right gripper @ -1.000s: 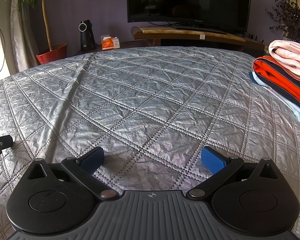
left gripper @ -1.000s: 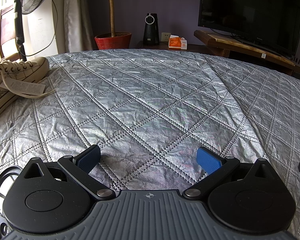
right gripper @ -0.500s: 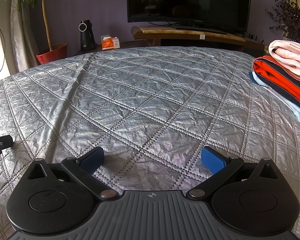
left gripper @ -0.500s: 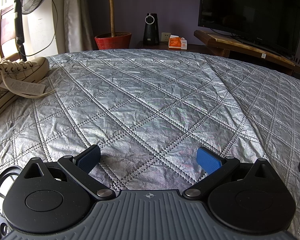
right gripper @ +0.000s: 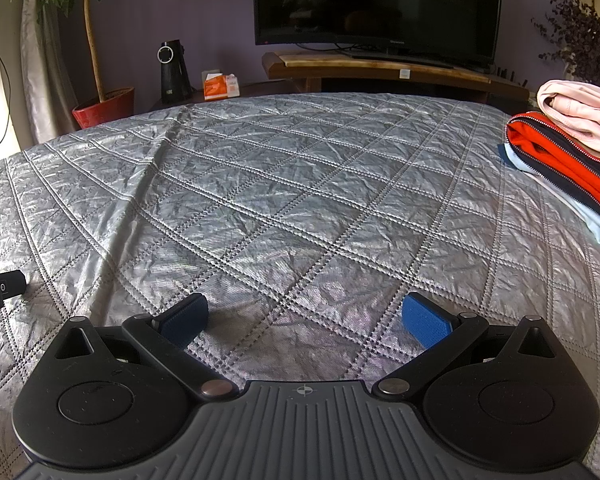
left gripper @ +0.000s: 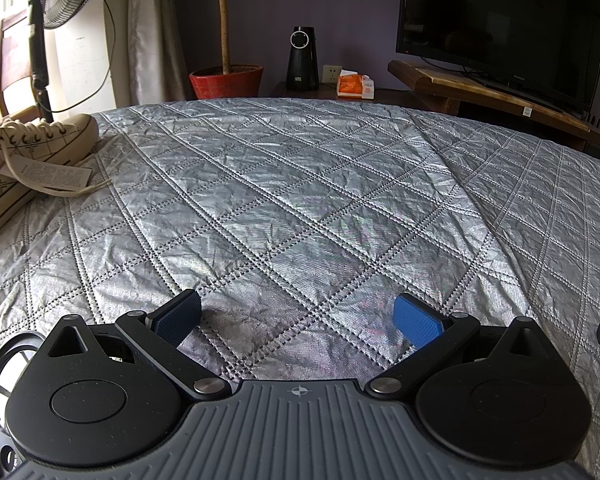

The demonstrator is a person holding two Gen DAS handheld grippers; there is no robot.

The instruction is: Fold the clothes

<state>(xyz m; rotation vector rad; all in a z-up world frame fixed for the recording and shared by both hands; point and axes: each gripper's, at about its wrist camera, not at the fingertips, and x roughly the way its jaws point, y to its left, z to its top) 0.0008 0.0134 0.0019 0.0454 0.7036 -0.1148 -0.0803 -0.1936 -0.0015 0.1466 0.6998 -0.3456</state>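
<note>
both grippers sit low over the bed w/ nothing between their fingers. left gripper (left gripper: 298, 318) is spread wide, blue pads well apart, empty quilt under them. right gripper (right gripper: 306, 320) same – wide apart, holding nothing.

the silver quilted bedspread (left gripper: 300, 200) is bare in the middle; no loose garment lies in front of either tool. a small black object (right gripper: 0, 289) rests on the quilt at the left edge of the right view, prob. part of the other gripper but can't tell for sure.

further out, a canvas sneaker (left gripper: 28, 152) w/ a paper tag sits on the left side of the bed. on the right side is the stack of clothes (right gripper: 564, 152) – pink piece on top, an orange and navy zip jacket under it, pale blue at the bottom. looks like the next garment has to come from there.

beyond the bed: red plant pot (right gripper: 104, 108), tv (right gripper: 376, 4) on its wooden stand.

to do this step well i'd take only the top pink layer, pinch near an edge w/ the right fingers, lift w/o dragging the 2 pieces below, then lay it flat on the bare centre so both tools can reach it.
</note>
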